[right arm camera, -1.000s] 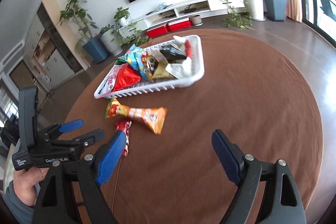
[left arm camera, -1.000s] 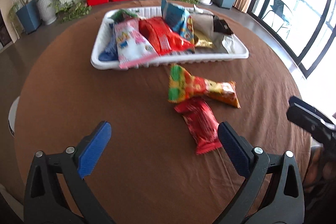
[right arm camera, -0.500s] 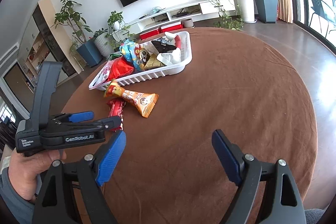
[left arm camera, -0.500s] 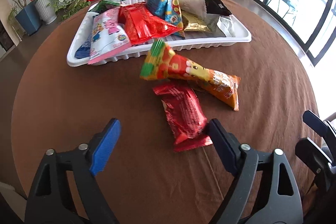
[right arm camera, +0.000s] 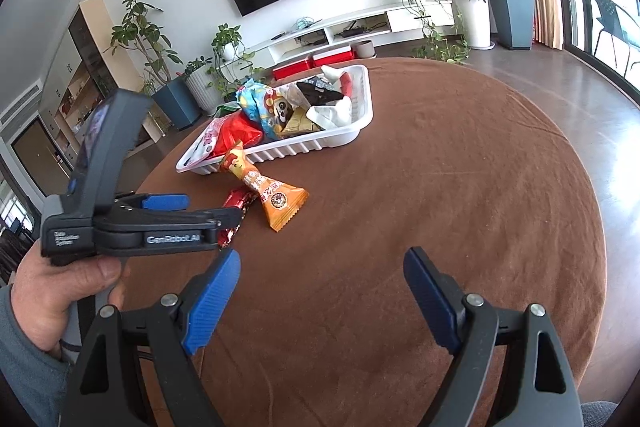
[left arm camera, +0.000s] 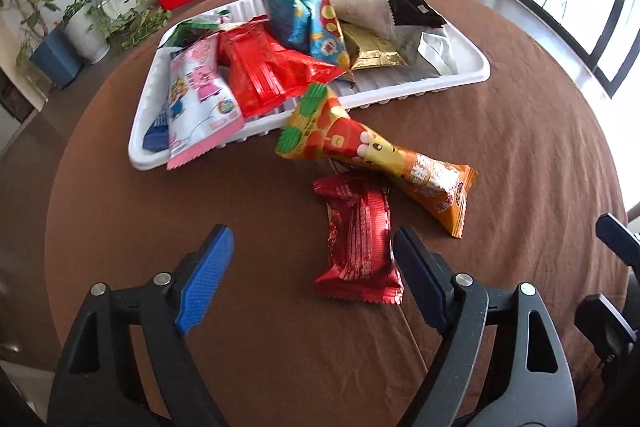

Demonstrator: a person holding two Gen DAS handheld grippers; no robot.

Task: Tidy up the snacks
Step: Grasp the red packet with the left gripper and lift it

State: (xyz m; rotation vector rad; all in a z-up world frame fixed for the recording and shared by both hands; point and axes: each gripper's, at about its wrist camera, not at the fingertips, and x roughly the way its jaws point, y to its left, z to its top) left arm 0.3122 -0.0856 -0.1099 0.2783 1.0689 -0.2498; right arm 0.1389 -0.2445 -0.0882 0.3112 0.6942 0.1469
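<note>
Left wrist view: most snacks piled in white tray (left arm camera: 472, 75); red wafer packet (left arm camera: 358, 247) and orange snack bag (left arm camera: 384, 163) not yet in, lying on brown tablecloth (left arm camera: 520, 147), bag's green end leaning on tray rim. Left gripper (left arm camera: 308, 283) spread wide, empty, right pad beside packet. Right gripper (right arm camera: 320, 295) wide apart, empty, well back. Judged mostly done.
</note>
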